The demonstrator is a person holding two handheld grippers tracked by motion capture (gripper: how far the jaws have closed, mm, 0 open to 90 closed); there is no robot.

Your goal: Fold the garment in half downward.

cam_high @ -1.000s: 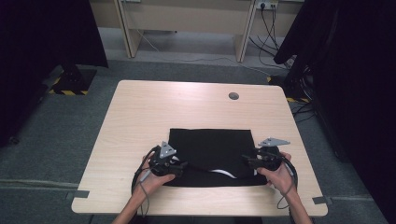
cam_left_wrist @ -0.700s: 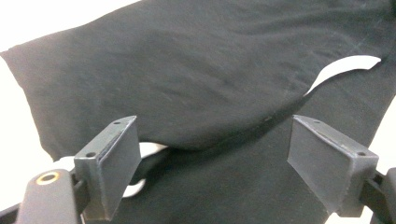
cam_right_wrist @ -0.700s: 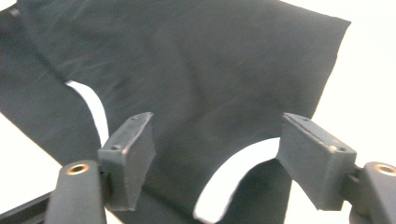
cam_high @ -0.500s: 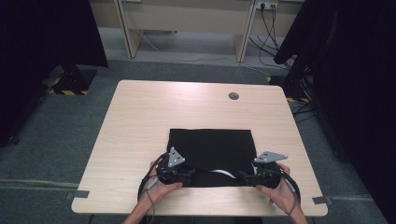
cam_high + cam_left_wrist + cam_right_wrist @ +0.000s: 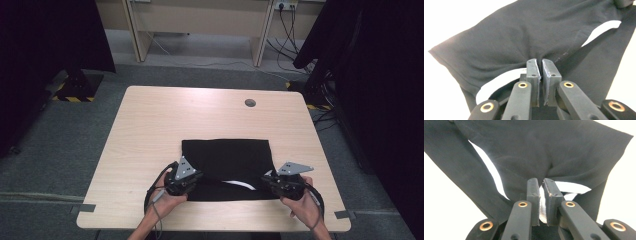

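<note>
Left gripper [image 5: 196, 179] and right gripper [image 5: 265, 181] clamped on black garment [image 5: 227, 159] near hem; risk: thin pinch slipping if pulled unevenly.

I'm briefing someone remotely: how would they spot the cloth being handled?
Find the light wooden table. On its near half lies a black cloth, folded flat, the lone dark thing on the pale top, its near edge pinched by the left gripper and right gripper.
</note>
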